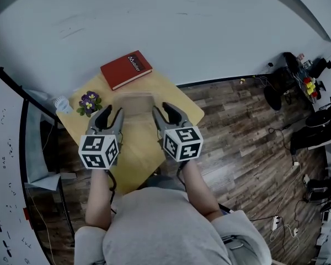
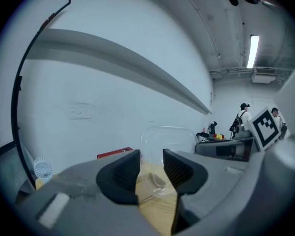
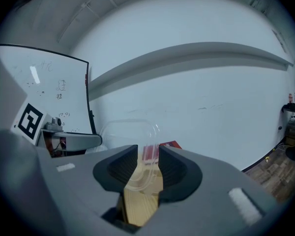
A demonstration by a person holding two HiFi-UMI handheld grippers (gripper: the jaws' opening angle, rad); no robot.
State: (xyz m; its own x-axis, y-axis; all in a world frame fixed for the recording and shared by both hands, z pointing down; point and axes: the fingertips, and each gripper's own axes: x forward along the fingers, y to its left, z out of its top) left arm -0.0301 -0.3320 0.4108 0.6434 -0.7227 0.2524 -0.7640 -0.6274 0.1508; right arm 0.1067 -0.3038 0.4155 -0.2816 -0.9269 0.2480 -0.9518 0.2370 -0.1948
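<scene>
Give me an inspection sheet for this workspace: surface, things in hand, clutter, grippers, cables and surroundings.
Surface: small wooden table.
Job's things: clear plastic container mid-table, flanked by both grippers.
Clutter: red book at the far edge; potted purple flowers and small white fan at the left corner.
Grippers: left gripper and right gripper both have jaws apart, with the container's edge in each gap; contact unclear.
Cables: loose cables and a power strip on the floor at right.
Surroundings: wood-look floor, white wall, whiteboard at left, people far off.
</scene>
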